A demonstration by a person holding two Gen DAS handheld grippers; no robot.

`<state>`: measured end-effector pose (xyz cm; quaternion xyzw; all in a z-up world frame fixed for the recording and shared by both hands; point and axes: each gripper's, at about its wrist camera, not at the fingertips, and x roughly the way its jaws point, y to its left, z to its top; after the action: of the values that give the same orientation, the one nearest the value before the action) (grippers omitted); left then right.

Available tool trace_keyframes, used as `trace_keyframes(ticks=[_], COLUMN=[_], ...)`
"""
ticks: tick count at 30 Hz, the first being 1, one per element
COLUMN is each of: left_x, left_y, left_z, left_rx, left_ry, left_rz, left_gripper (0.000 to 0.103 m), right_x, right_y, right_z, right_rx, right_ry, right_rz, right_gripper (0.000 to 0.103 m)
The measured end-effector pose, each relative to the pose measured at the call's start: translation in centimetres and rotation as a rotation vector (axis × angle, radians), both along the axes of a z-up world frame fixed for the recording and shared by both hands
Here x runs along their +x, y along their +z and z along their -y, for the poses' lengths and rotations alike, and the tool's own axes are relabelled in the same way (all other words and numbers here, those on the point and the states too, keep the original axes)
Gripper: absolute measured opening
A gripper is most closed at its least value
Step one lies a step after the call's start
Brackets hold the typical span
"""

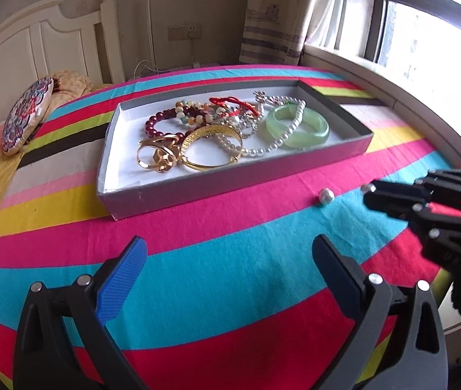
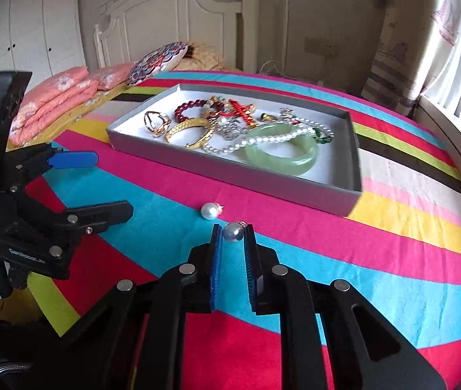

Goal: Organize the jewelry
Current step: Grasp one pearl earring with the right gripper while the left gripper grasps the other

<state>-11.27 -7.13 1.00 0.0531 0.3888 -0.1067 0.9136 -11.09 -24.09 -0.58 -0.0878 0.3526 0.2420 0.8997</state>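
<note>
A grey shallow box (image 1: 198,182) (image 2: 230,169) on the striped bedspread holds a pile of jewelry: a green jade bangle (image 1: 297,126) (image 2: 282,156), pearl strands, gold bangles (image 1: 211,148), red beads. Two pearl earrings lie outside it. My right gripper (image 2: 233,232) is closed around the grey pearl earring (image 2: 233,231) (image 1: 367,188) at its fingertips. The white pearl earring (image 2: 209,210) (image 1: 325,196) lies on the blue stripe just left of it. My left gripper (image 1: 230,253) (image 2: 113,185) is open and empty, hovering over the bedspread in front of the box.
The striped bedspread (image 1: 230,292) covers the bed. A round embroidered cushion (image 1: 27,115) and folded pink bedding (image 2: 55,104) lie near the white headboard. A window sill (image 1: 393,87) runs along the right side.
</note>
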Motion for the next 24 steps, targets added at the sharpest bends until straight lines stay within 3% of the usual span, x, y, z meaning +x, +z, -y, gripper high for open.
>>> trace_keyframes(ticks=[3,5,7,13,15,16,20,24], left_x=[-0.5,-0.4,0.1,2.2,2.7,2.8,2.7,2.8], left_y=[0.5,0.7,0.6,-0.2,-0.4,-0.5,-0.9,-0.9], left_z=[1.8,2.6,3.6,6.3,6.9,7.3,8.0,7.7], left_rx=[0.035,-0.021,-0.068,-0.050,-0.055,-0.040,0.008,-0.013], left_ry=[-0.062,-0.093,-0.123,-0.151,-0.167,-0.173,-0.186,-0.192], left_rz=[0.035,0.015,-0.016,-0.056,-0.074,-0.077,-0.059,-0.064], left_gripper=[0.101,0.097,0.083,0.051,0.027,0.023,0.012,0.012], right_x=[-0.3,-0.4,-0.4,-0.6,-0.6,-0.7,-0.8,-0.9], right_y=[0.4,0.6,0.7,0.8,0.8,0.7,0.7,0.6], right_z=[1.8,3.1,3.9,4.9,5.0,5.1,5.0,4.7], right_rx=[0.044,0.080,0.098,0.126,0.131,0.135,0.139,0.136], right_ry=[-0.045,-0.071,-0.084,-0.092,-0.096,-0.096,-0.094,-0.087], right_rz=[0.018,0.020,0.022,0.032,0.034,0.033,0.032,0.033], right_gripper=[0.014,0.014,0.014,0.014,0.014,0.014,0.014,0.014])
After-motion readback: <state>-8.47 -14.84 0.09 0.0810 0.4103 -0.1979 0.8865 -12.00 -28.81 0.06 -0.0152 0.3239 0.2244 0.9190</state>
